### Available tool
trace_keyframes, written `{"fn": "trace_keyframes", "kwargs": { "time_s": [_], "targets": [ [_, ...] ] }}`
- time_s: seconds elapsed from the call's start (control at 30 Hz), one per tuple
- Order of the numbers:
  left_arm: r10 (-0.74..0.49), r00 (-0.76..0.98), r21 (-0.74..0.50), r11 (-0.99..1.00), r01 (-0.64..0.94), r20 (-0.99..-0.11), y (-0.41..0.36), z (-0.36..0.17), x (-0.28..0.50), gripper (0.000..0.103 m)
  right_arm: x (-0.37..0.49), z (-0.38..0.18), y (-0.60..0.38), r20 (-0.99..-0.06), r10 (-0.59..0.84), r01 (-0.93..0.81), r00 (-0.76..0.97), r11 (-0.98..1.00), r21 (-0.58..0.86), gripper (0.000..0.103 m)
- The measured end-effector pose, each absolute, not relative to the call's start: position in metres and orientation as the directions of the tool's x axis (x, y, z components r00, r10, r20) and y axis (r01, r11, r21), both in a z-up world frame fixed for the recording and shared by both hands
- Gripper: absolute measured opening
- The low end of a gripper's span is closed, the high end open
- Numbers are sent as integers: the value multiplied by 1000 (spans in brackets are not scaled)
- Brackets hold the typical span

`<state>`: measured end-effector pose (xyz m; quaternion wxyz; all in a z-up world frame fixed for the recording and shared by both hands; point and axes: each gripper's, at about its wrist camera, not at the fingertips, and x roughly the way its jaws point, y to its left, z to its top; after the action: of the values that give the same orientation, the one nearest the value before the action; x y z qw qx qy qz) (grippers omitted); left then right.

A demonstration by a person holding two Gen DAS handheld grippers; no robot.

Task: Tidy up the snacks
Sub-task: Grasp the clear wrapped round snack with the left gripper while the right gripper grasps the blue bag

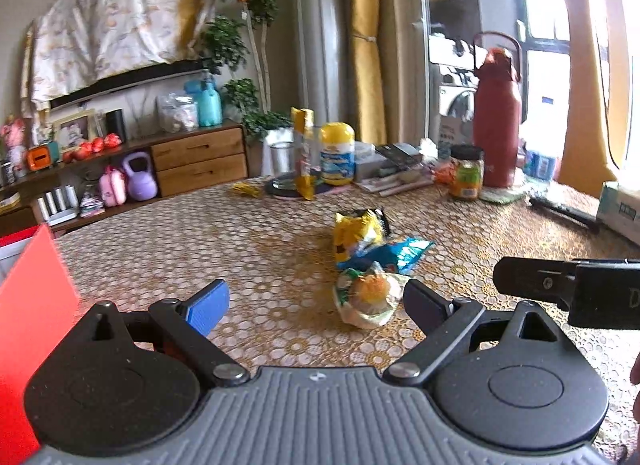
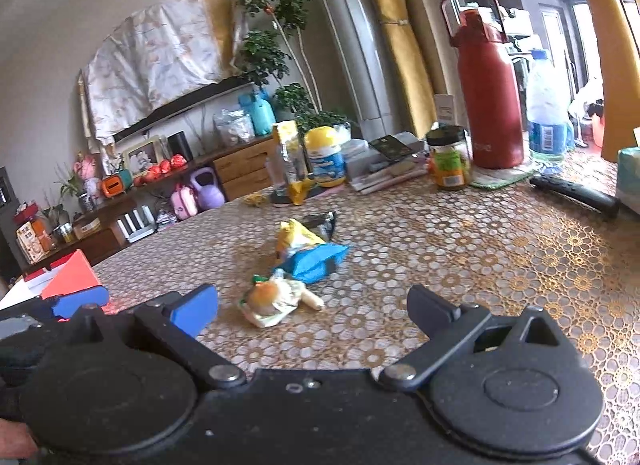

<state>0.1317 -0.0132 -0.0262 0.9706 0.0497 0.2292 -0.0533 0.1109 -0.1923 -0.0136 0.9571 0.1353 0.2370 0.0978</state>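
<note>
Three snack packs lie together mid-table: a yellow bag point(image 1: 356, 231), a blue bag point(image 1: 390, 255) and a clear-wrapped bun pack point(image 1: 368, 297). They also show in the right wrist view: the yellow bag point(image 2: 298, 239), the blue bag point(image 2: 316, 261), the bun pack point(image 2: 276, 299). My left gripper point(image 1: 316, 305) is open and empty, just short of the bun pack. My right gripper point(image 2: 312, 311) is open and empty, also near the bun pack. A red box point(image 1: 28, 305) stands at the left, seen too in the right wrist view point(image 2: 74, 275).
At the table's far side stand a red thermos point(image 1: 498, 125), a glass jar point(image 1: 466, 173), a yellow-lidded tub point(image 1: 338, 153), a tall foil pack point(image 1: 304, 153) and stacked books point(image 1: 392, 169). A black stick point(image 2: 576, 191) and a water bottle point(image 2: 546, 109) are at right.
</note>
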Motion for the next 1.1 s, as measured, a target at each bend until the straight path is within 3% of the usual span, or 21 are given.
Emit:
{"fn": "trace_keyframes", "kwargs": {
  "time_s": [0.6, 1.0, 1.1],
  "targets": [
    [-146, 837, 84, 971, 222, -528, -44, -73, 204, 95, 168, -29, -207, -470, 246, -114, 847, 950, 291, 101],
    [-169, 791, 12, 976, 217, -588, -37, -83, 231, 94, 217, -31, -185, -520, 298, -178, 801, 947, 269, 101],
    [-186, 773, -8, 974, 227, -607, -36, -86, 234, 78, 226, -32, -183, -528, 296, -176, 796, 948, 266, 101]
  ]
}}
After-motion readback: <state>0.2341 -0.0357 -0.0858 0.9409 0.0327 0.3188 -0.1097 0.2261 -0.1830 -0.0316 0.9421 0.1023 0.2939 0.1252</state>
